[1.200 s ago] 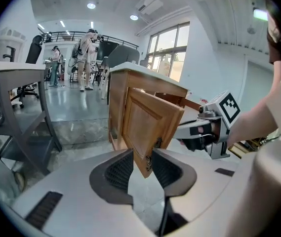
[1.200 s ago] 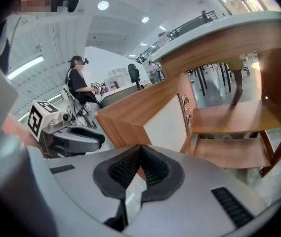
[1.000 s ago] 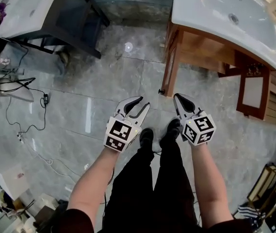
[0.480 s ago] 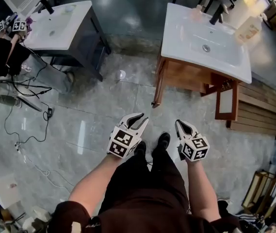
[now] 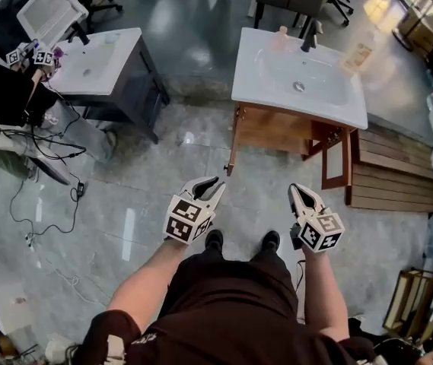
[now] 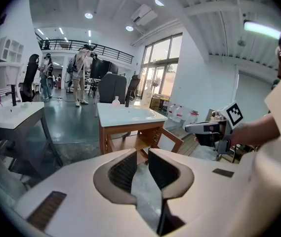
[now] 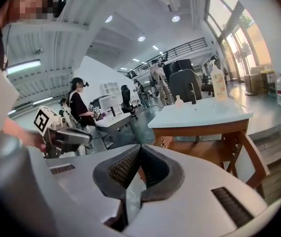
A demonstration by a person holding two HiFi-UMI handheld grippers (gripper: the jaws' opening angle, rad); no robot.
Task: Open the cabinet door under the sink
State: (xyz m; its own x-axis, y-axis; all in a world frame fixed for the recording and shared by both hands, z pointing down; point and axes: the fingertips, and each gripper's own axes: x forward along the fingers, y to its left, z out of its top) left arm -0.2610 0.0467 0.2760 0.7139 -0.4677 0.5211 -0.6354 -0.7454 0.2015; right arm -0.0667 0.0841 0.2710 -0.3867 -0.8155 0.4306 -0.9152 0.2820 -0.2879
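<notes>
Cabinet door [image 5: 348, 162]: swung open, step looks done.
Left gripper [image 5: 214, 185]: jaws closing, empty.
Right gripper [image 5: 296, 189]: pinched together, empty.
Next: you stand clear.

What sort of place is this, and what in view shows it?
Probably a lab or workshop hall, not a home bathroom: a wooden sink vanity and a dark sink vanity stand freestanding, with loose cables across the polished floor.

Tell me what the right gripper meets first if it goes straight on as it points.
Probably the wooden cabinet under the sink. The right gripper, shut and empty, seems tilted down, so the floor before it may come first.
</notes>
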